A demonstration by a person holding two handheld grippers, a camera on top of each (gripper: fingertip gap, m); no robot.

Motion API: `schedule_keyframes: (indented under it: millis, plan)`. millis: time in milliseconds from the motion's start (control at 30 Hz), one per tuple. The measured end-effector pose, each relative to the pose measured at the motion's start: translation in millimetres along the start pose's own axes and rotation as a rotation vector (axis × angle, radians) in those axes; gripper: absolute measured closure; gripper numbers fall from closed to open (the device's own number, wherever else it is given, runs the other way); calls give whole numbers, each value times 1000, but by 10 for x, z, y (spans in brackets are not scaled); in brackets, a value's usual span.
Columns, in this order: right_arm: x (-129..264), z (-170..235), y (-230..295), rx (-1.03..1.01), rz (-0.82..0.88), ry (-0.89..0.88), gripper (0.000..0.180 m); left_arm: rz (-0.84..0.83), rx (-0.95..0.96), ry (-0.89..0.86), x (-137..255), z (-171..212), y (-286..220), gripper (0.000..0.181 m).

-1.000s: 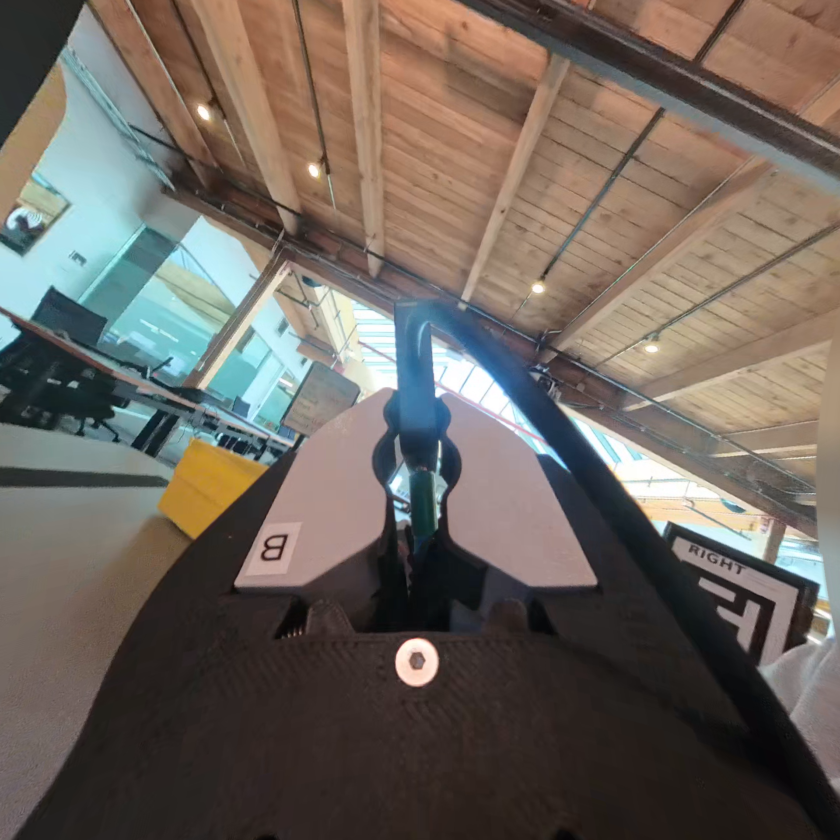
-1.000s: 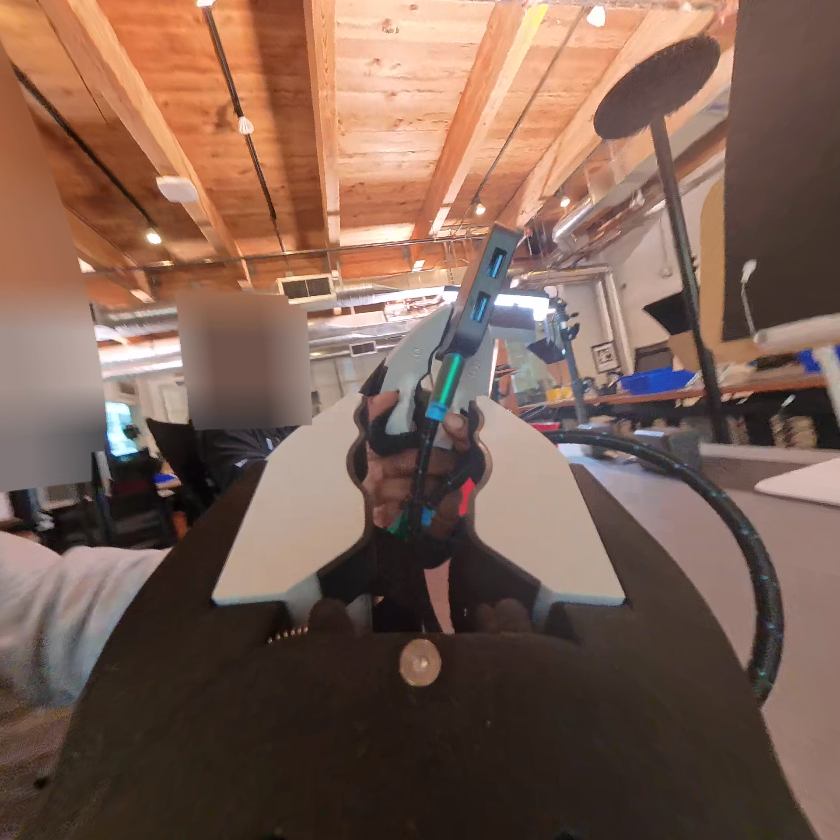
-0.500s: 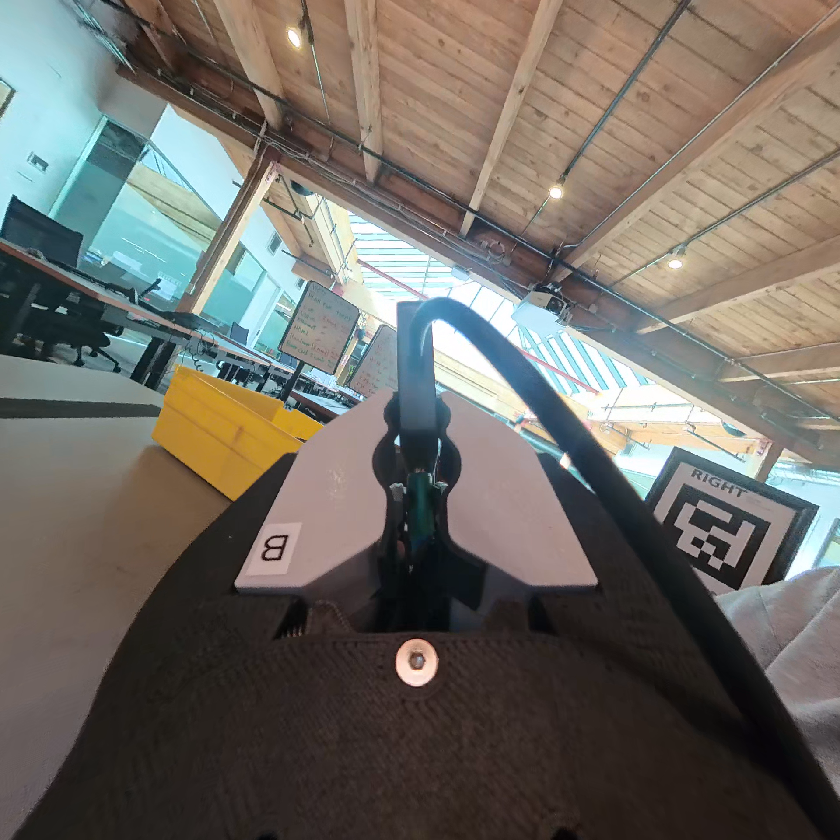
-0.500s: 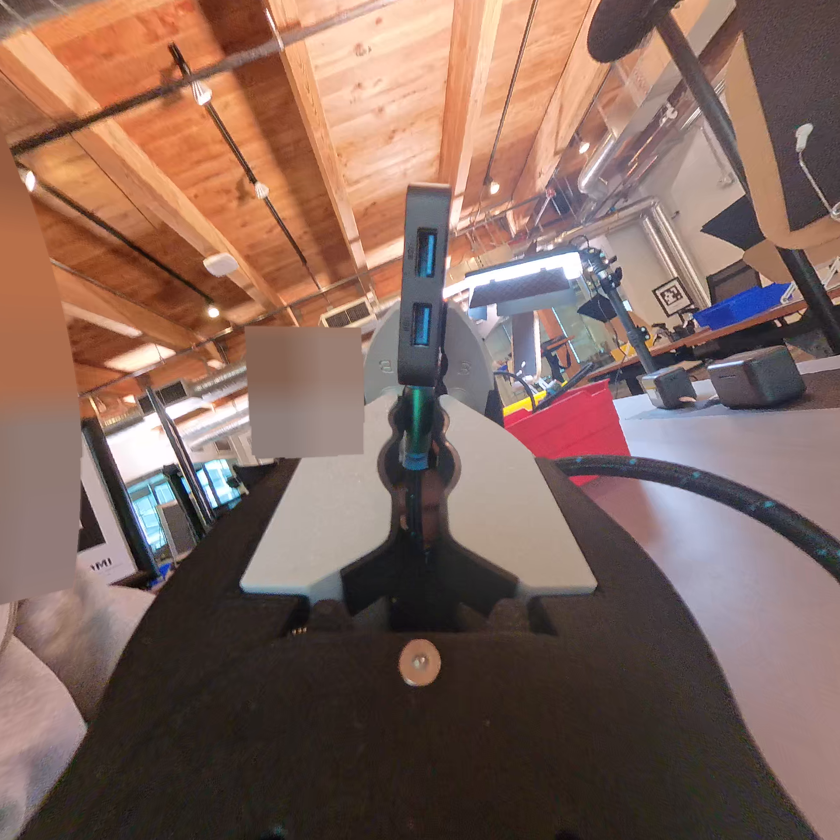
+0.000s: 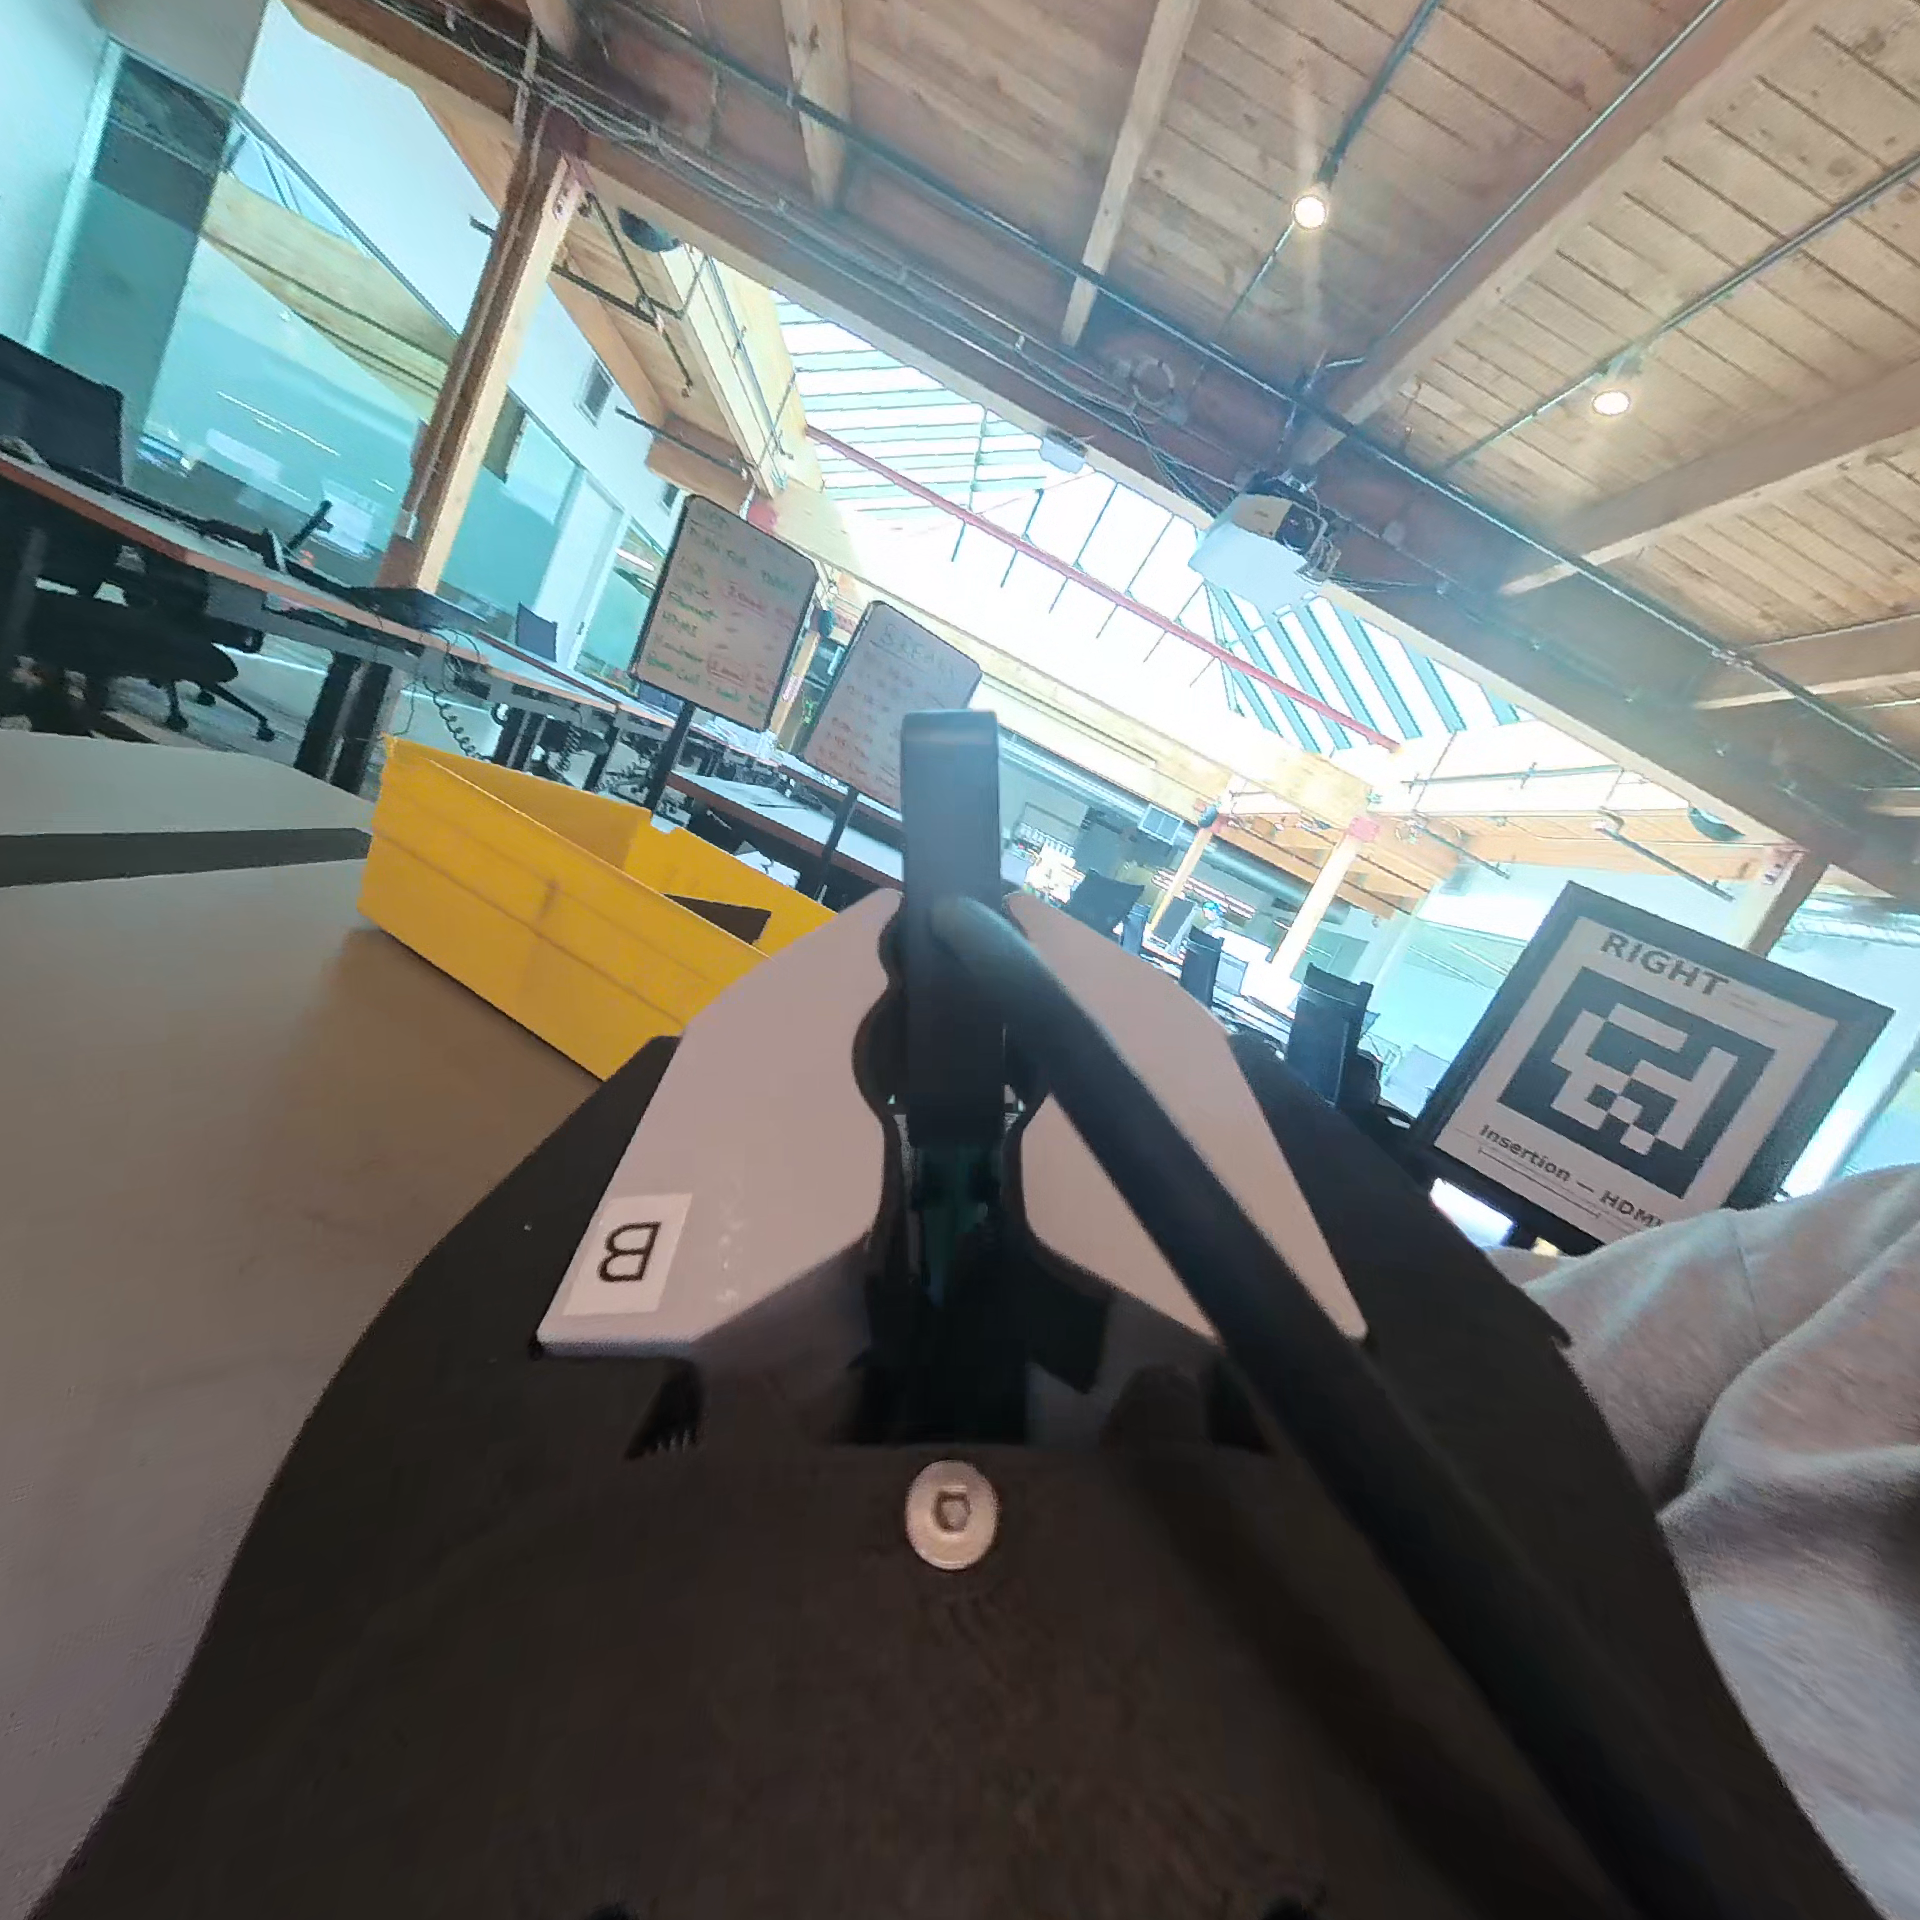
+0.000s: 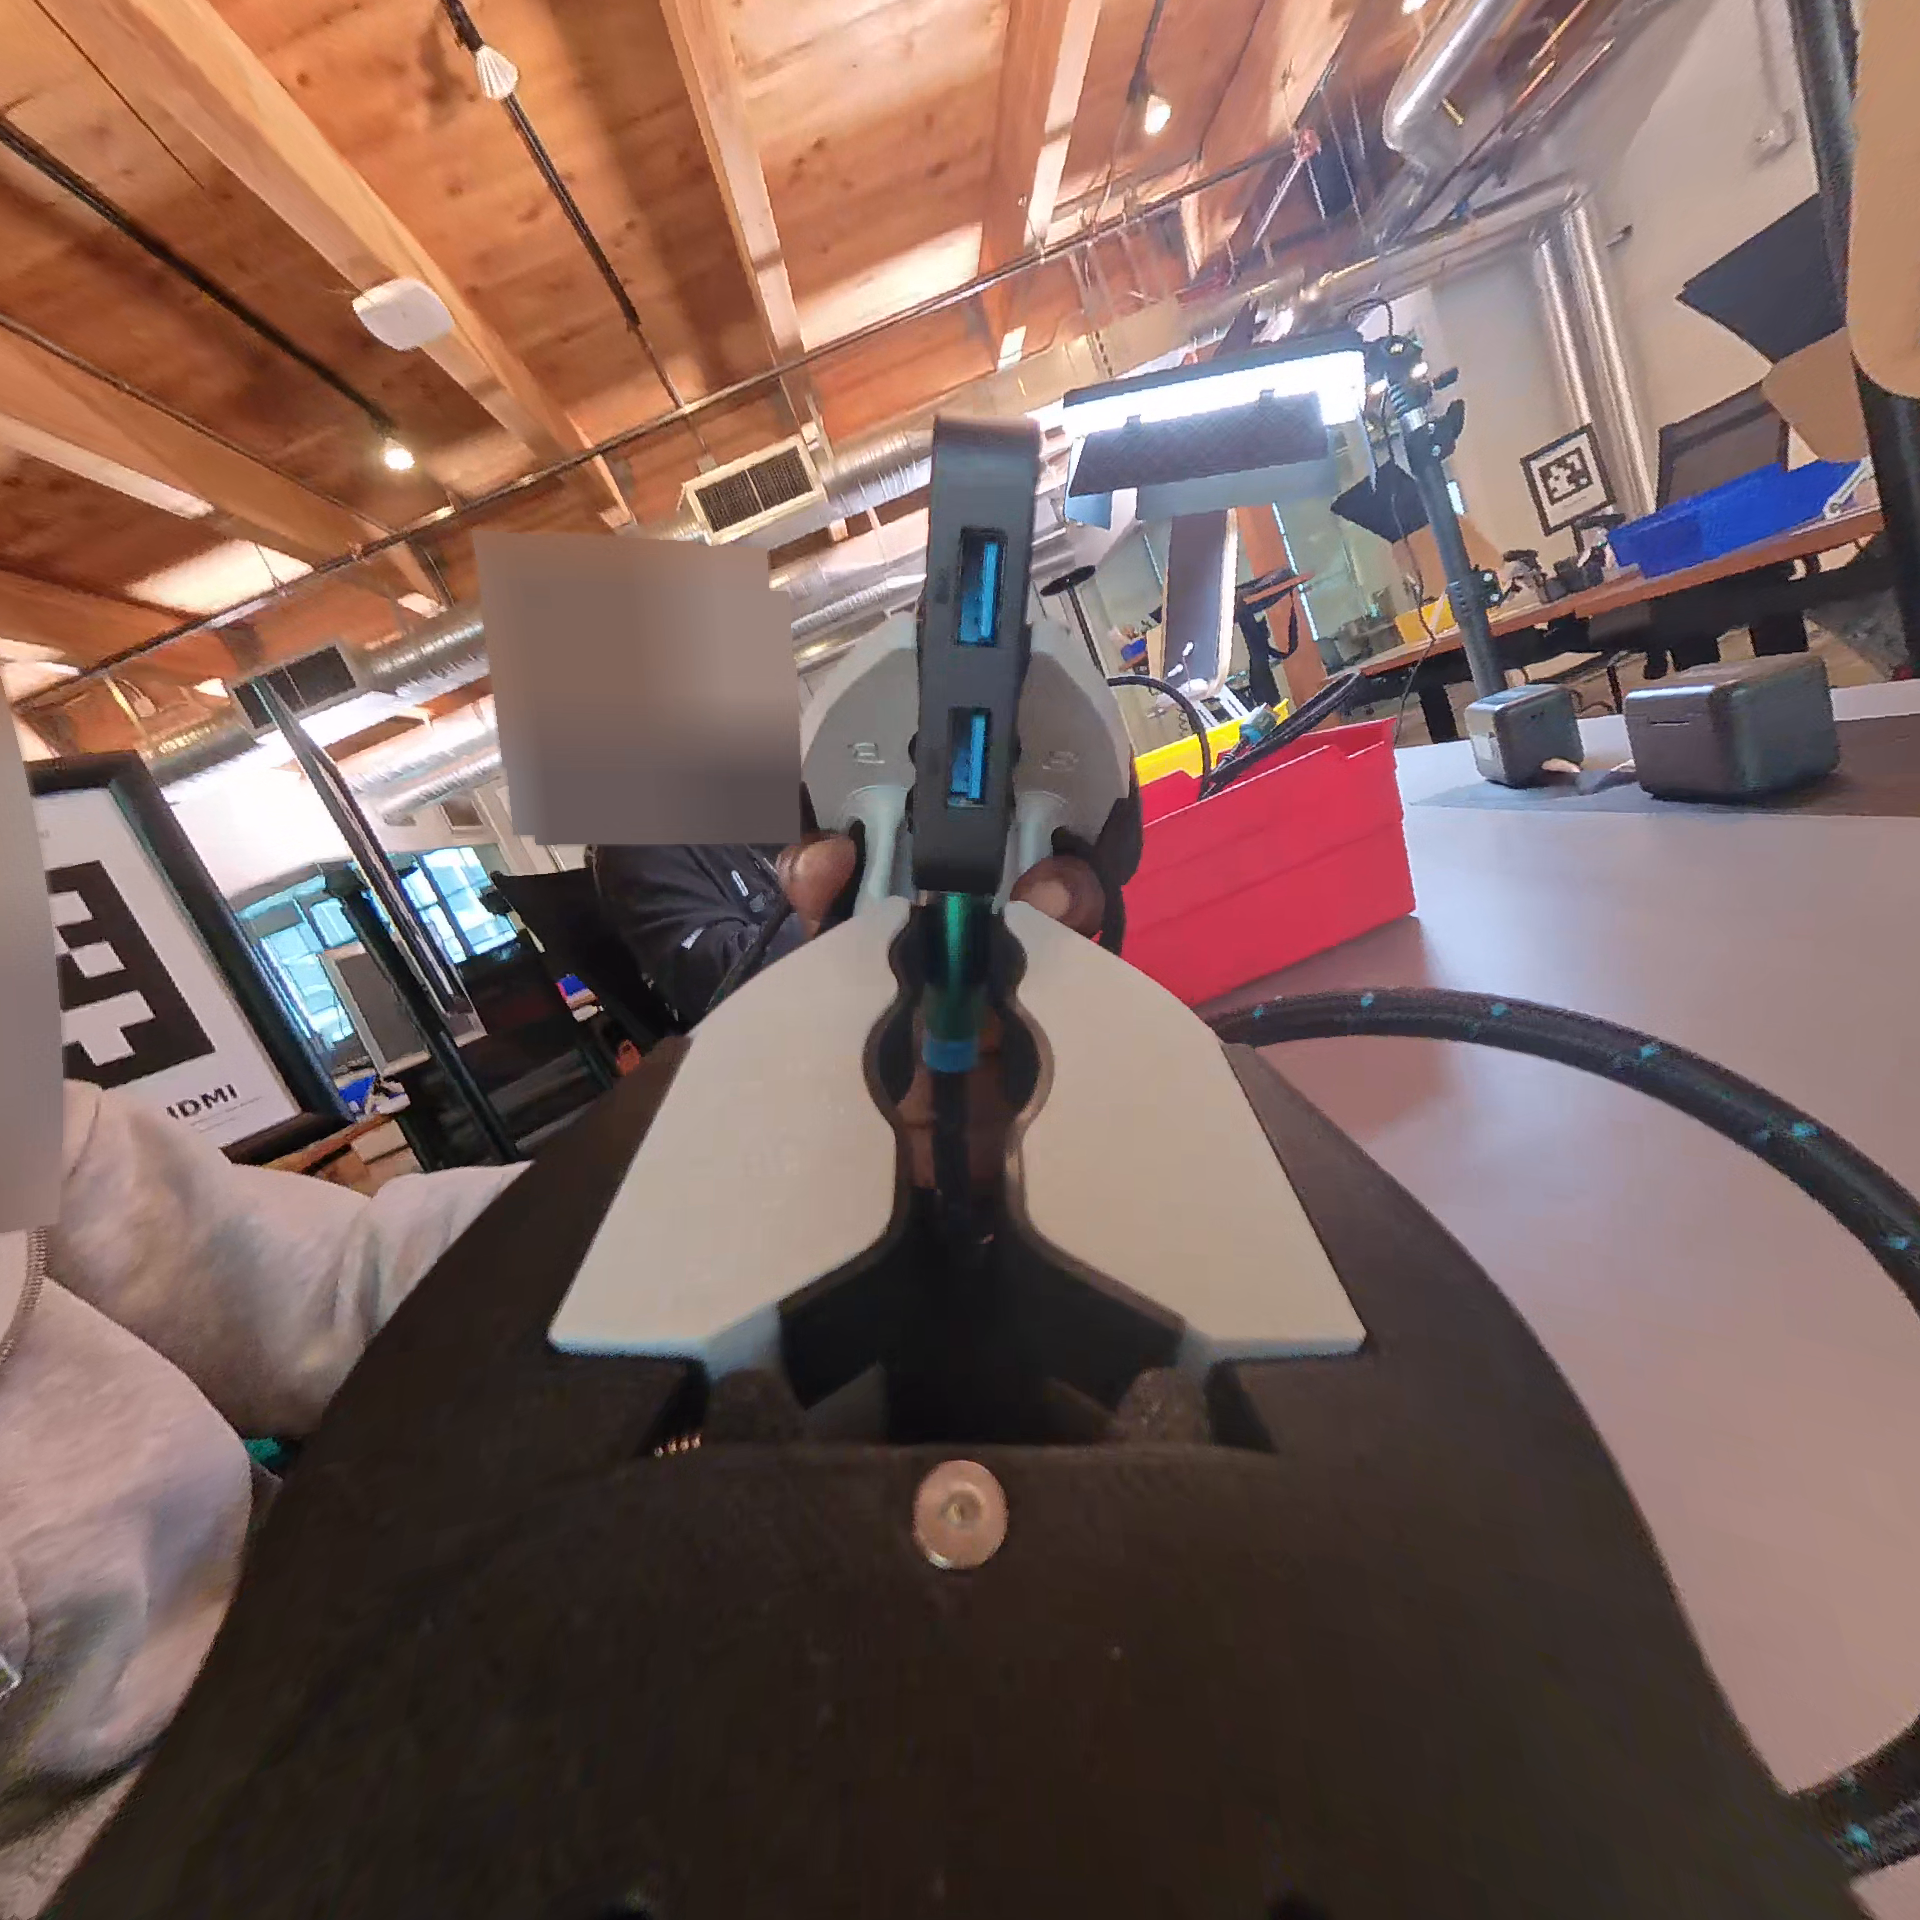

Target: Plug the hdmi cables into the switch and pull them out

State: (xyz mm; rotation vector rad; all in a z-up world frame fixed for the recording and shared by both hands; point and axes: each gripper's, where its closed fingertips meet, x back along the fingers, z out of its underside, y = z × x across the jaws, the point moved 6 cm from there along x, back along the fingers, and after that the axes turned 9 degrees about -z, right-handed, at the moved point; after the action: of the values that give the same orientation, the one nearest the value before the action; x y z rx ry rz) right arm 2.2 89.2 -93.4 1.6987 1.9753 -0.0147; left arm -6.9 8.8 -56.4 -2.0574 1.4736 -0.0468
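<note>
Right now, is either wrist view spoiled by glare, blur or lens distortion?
Left wrist view: the skylight behind is blown out to white, and the black plug in the left hand-held gripper reads as a dark silhouette. Right wrist view: evenly lit, the switch and its blue ports sharp. Both views bend straight lines toward the edges, as wide-angle lenses do.

Right gripper [image 6: 961, 935] clamps green metal plug [image 6: 956, 966] beneath dark slim hub [image 6: 975, 675]; braided black cable [image 6: 1558, 1070] loops right, red plastic bin [image 6: 1268, 852] far right
</note>
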Motion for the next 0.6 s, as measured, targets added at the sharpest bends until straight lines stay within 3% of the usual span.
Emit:
schedule_keyframes:
  millis: [300,600]
  plan:
    - [-5,-11,-35,-69,-32,-161,167,-30,77,-202,27,-56,15,169]
    - [-53,39,-39,-68,-26,-154,168,-65,74,-297,68,-73,16,166]
